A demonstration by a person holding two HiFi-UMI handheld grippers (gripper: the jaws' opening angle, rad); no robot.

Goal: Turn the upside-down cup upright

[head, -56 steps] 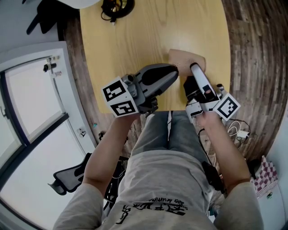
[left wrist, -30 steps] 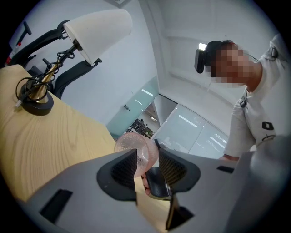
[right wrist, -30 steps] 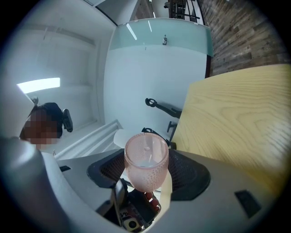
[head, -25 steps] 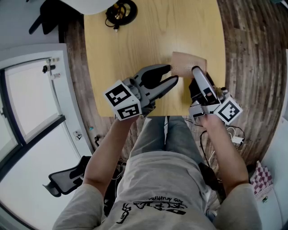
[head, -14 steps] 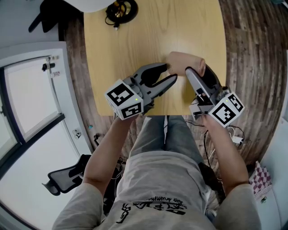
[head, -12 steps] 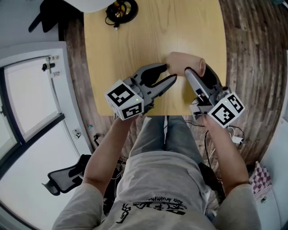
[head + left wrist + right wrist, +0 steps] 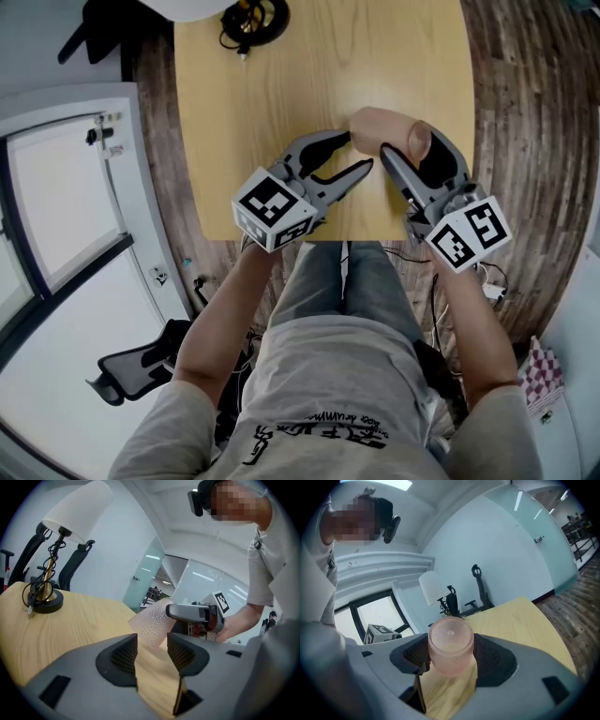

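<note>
At the near edge of the tabletop (image 7: 281,84), just in front of the person's knees, both tools meet around the cup (image 7: 384,131). The right tool (image 7: 451,653) is clenched on the pink, dimpled cup, one pad on each side of its wall. The cup lies about on its side in this grip, over the near part of the tabletop. One round end faces back toward the right tool; I cannot say surely if this end is the mouth or the base.

The left tool (image 7: 360,151) is released. Its jaws have just been opening, and nothing is between them; the cup's other end is just beyond their tips.

To do the turning well, I think the right wrist should roll until the mouth looks straight up, with the cup lifted enough that its rim does not scrape the wood. The grip seems to be in the middle of the wall, which is good for balance. The left tool is better held a little apart. The base should sit flat before the pads let go.

Far behind, a lamp (image 7: 47,597) stands on the tabletop, well apart.
</note>
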